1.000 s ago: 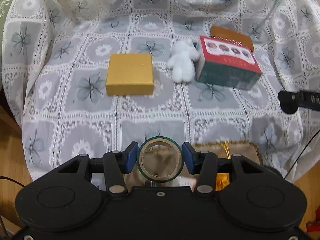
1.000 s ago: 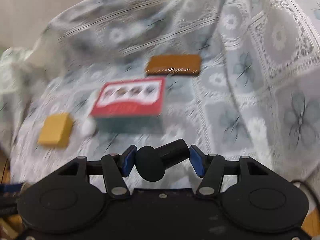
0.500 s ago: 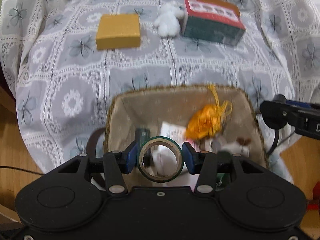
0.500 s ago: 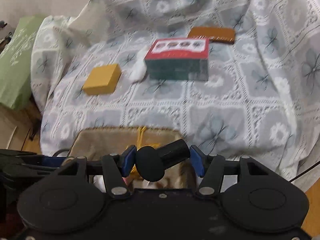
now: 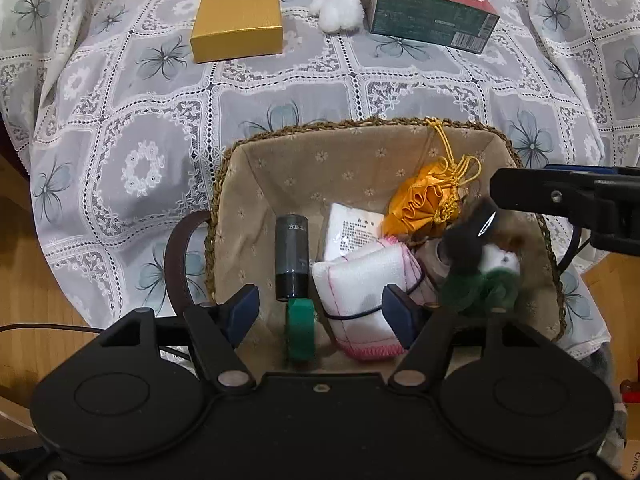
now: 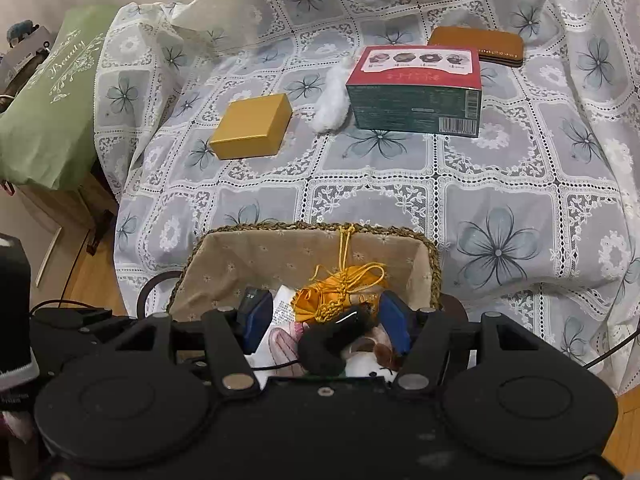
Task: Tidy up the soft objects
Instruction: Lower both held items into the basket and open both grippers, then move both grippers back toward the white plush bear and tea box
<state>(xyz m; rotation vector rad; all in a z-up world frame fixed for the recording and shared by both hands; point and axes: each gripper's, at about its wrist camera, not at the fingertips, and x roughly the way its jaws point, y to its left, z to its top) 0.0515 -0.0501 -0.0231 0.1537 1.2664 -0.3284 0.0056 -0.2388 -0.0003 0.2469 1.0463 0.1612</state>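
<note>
A woven basket [image 5: 360, 124] with beige lining sits at the near edge of the lace-covered table. My left gripper [image 5: 320, 308] hangs over it with its jaws opening; the green tape roll [image 5: 301, 328] stands on edge on the basket floor below, clear of both pads. My right gripper [image 6: 326, 320] is over the basket's right side. A black foam-headed microphone [image 6: 332, 344] sags tilted between its pads with a gap at the left pad, and it looks blurred [image 5: 472, 236] in the left wrist view. A white plush toy [image 5: 340, 4] lies on the table.
The basket also holds an orange pouch [image 5: 420, 204], a white packet [image 5: 352, 232], a white-pink cloth [image 5: 368, 280], a black cylinder [image 5: 292, 256] and a plush toy [image 5: 496, 268]. On the cloth lie a yellow box [image 5: 236, 26], a red-green box [image 5: 432, 12] and a brown case [image 6: 480, 44].
Both grippers moved from above the table to above the basket. The left jaws spread and the tape roll dropped into the basket. The microphone slipped lower between the right pads.
</note>
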